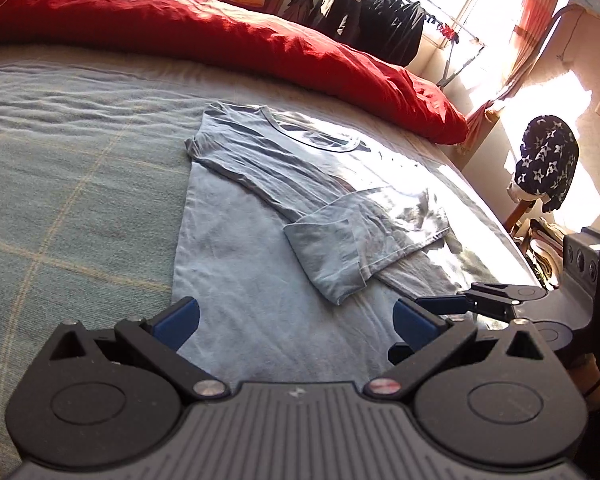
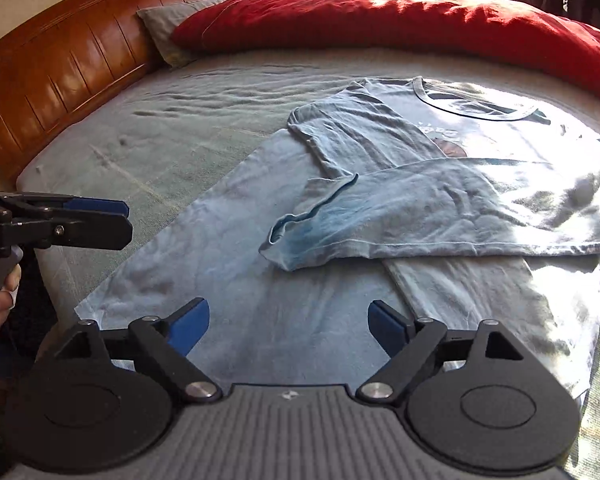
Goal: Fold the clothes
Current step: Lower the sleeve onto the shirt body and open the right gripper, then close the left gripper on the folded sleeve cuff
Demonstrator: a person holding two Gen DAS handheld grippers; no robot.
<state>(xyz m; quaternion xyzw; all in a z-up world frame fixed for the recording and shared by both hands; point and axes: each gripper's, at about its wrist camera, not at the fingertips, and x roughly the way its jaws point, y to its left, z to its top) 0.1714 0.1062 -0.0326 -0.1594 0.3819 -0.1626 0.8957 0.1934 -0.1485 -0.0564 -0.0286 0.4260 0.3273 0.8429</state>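
Note:
A light blue T-shirt (image 1: 260, 280) lies flat on the bed, collar (image 1: 320, 136) toward the red duvet. Both sleeves are folded in across the chest, and the nearer sleeve (image 2: 380, 216) lies on top. My left gripper (image 1: 296, 316) is open over the shirt's lower left part, with only cloth below the pads. My right gripper (image 2: 288, 312) is open too, just above the lower body of the shirt (image 2: 260, 280), holding nothing. In the right wrist view the left gripper (image 2: 126, 220) shows side-on at the left edge. One of the right gripper's fingers (image 1: 440, 304) shows at the right.
A grey-blue checked sheet (image 1: 60, 200) covers the bed. A bunched red duvet (image 1: 220, 40) lies along the far side. Beyond are a wooden headboard (image 2: 60, 60), a grey pillow (image 2: 164, 24), a rack of dark clothes (image 1: 380, 12), and a chair with a star-patterned garment (image 1: 548, 156).

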